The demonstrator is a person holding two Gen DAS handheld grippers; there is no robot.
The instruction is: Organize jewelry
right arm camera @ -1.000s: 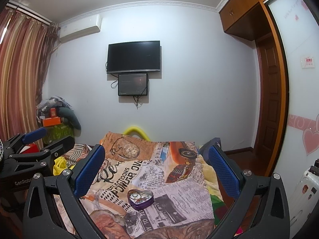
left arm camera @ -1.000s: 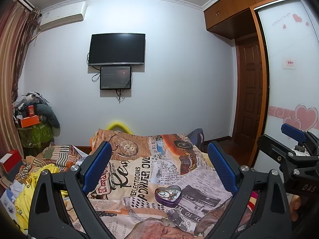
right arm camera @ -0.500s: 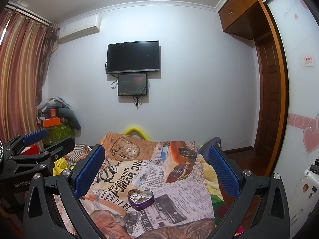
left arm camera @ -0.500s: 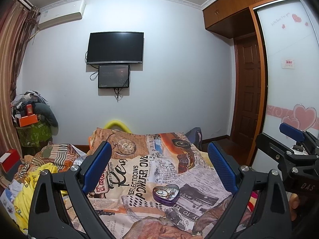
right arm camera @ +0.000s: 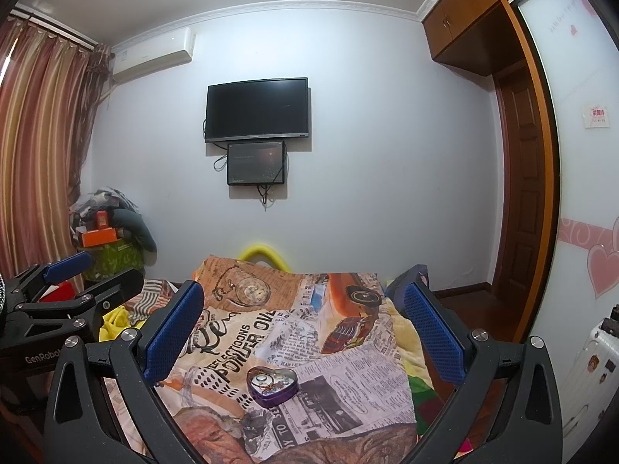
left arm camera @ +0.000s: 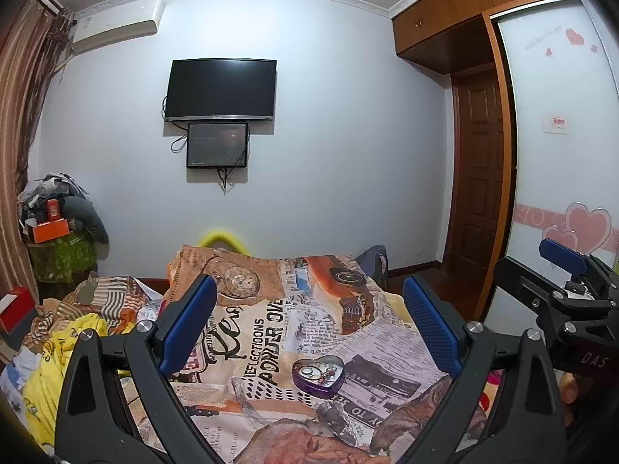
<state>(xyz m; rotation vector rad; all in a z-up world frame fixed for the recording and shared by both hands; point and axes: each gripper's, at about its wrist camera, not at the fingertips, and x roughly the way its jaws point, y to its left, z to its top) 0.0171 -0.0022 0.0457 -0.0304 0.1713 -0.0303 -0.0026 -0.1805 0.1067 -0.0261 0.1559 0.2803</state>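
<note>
A purple heart-shaped tin (left arm camera: 318, 377) with small pieces of jewelry inside lies open on the newspaper-print bedspread (left arm camera: 271, 332). It also shows in the right wrist view (right arm camera: 272, 385). My left gripper (left arm camera: 309, 321) is open and empty, held above the bed short of the tin. My right gripper (right arm camera: 303, 324) is open and empty too, above the bed with the tin low between its fingers. A thin chain (right arm camera: 188, 384) lies on the bedspread left of the tin.
A pile of clothes (left arm camera: 73, 332) lies on the bed's left side. A stack of boxes and bags (left arm camera: 58, 239) stands in the left corner. A TV (left arm camera: 220, 91) hangs on the far wall. A wooden door (left arm camera: 479, 178) and wardrobe are to the right.
Both grippers have shifted slightly; the tin sits a little further left in the left wrist view. Both stay open and empty.
</note>
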